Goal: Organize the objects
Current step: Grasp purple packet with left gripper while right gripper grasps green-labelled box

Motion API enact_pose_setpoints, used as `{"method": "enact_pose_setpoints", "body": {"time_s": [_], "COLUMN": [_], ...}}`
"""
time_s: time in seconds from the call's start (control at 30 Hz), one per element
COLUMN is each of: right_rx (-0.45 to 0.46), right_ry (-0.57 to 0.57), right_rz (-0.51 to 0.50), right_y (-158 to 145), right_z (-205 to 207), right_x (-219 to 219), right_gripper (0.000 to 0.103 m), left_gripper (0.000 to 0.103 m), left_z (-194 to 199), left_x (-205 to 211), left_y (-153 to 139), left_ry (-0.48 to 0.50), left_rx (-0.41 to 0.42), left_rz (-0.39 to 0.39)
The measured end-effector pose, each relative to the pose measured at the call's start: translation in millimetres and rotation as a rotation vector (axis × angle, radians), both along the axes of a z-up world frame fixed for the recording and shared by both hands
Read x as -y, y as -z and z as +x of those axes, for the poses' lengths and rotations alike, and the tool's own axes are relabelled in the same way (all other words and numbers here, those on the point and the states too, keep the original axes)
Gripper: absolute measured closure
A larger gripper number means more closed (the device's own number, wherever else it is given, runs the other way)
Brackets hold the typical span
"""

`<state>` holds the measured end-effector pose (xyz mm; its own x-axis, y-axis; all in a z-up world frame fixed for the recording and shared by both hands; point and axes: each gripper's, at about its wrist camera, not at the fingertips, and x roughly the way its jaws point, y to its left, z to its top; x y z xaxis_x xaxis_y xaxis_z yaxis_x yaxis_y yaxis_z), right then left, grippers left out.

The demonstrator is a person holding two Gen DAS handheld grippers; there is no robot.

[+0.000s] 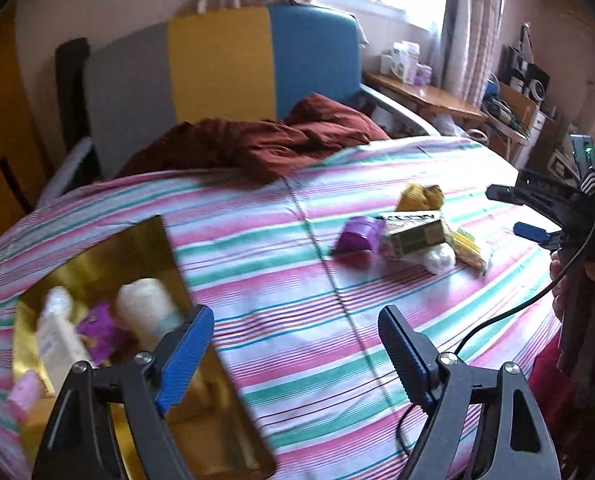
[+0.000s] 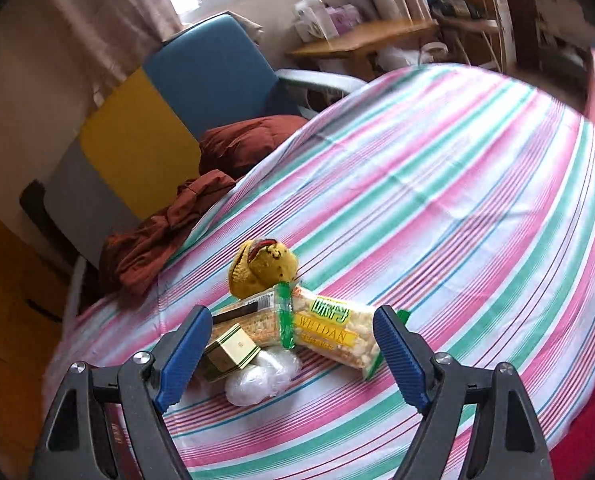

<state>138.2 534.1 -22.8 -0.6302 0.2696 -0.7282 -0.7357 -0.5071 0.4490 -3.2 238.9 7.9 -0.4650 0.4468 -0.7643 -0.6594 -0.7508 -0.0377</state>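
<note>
From the left wrist, the left claw [image 1: 293,356] stands wide and empty over the striped bed [image 1: 289,280]. Just to its left lies the gold box [image 1: 97,248], already holding what looks like bottles and a purple packet, blurred here, so it probably serves as the collecting place. The loose pile [image 1: 409,236] waits right of the box.

From the right wrist, the right claw [image 2: 293,352] is wide too, gripping nothing, framing the snack bag [image 2: 333,328] in that pile, likely the next pick.
</note>
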Motion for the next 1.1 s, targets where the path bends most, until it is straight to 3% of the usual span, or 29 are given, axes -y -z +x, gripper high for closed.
{"method": "enact_pose_setpoints", "body": {"time_s": [0.07, 0.3, 0.7, 0.8, 0.9, 1.0, 1.1], "right_rx": [-0.002, -0.011, -0.01, -0.007, -0.001, 0.01, 0.021], "right_ry": [0.001, -0.035, -0.121, -0.129, -0.133, -0.133, -0.136], "right_rz": [-0.016, -0.035, -0.053, -0.048, -0.05, -0.052, -0.045], "right_y": [1.6, 3.2, 5.6, 5.1, 6.3, 8.3, 8.9], "right_z": [0.6, -4.2, -14.4, -15.7, -16.8, -17.5, -19.4], "right_x": [-1.2, 1.9, 8.0, 9.3, 9.1, 8.0, 7.9], "right_gripper": [0.019, 0.019, 0.019, 0.019, 0.019, 0.019, 0.019], "left_gripper": [0.027, 0.039, 0.036, 0.034, 0.034, 0.051, 0.058], "left_z": [-2.6, -30.6, -90.2, -103.3, -108.9, -108.3, -102.3], "left_x": [-11.1, -59.7, -117.0, -127.6, -142.9, -153.8, -150.4], "left_y": [5.6, 25.8, 58.6, 61.9, 68.7, 83.6, 84.0], "left_ry": [0.016, 0.049, 0.023, 0.001, 0.045, 0.099, 0.125], "left_rx": [0.021, 0.102, 0.299, 0.302, 0.292, 0.296, 0.271], "left_rz": [-0.014, -0.056, 0.019, 0.037, 0.016, -0.064, -0.052]}}
